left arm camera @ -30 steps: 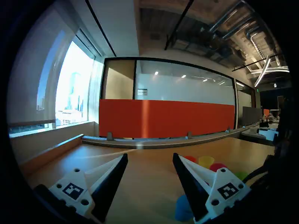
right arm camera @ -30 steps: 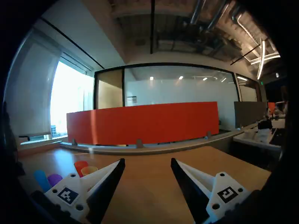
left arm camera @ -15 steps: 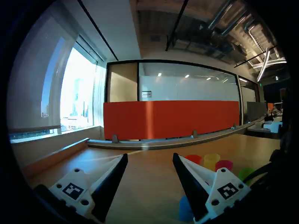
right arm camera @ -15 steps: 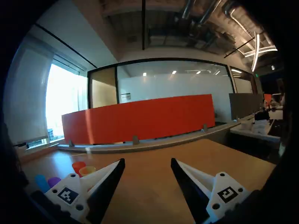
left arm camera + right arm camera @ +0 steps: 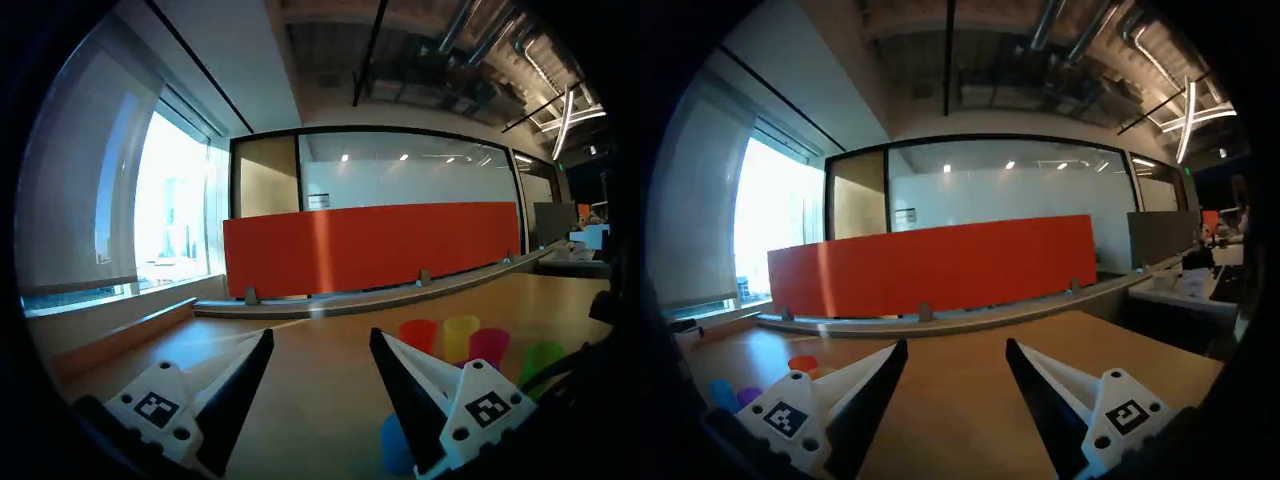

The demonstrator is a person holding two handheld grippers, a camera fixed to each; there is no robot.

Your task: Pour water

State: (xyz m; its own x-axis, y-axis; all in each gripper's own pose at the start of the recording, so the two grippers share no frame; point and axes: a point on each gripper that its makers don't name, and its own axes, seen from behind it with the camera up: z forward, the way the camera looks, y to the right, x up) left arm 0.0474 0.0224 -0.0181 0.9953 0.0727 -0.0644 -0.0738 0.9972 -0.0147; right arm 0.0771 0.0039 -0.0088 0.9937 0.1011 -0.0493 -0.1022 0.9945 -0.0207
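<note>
Plastic cups stand upright in a cluster on the wooden counter, ahead and to the right of my left tool. A red cup, a yellow cup and a pink cup are close together in a row. A green cup is farther right, and a blue cup is nearest, partly hidden behind the tool's right finger. All are seen from the side, so I cannot tell what they hold.

My left tool is spread wide and grips nothing, with bare counter showing between its fingers. My right tool is likewise parted and empty above bare wood. In the right gripper view the cups sit low at the left, well apart from that tool's tips. The red and blue ones show there beside a purple cup, partly behind the left finger.

Each finger carries a square black-and-white marker. Beyond the counter's far edge runs an orange partition, with a glass wall behind it. A small sign on the glass is too small to read. A bright window fills the left side.
</note>
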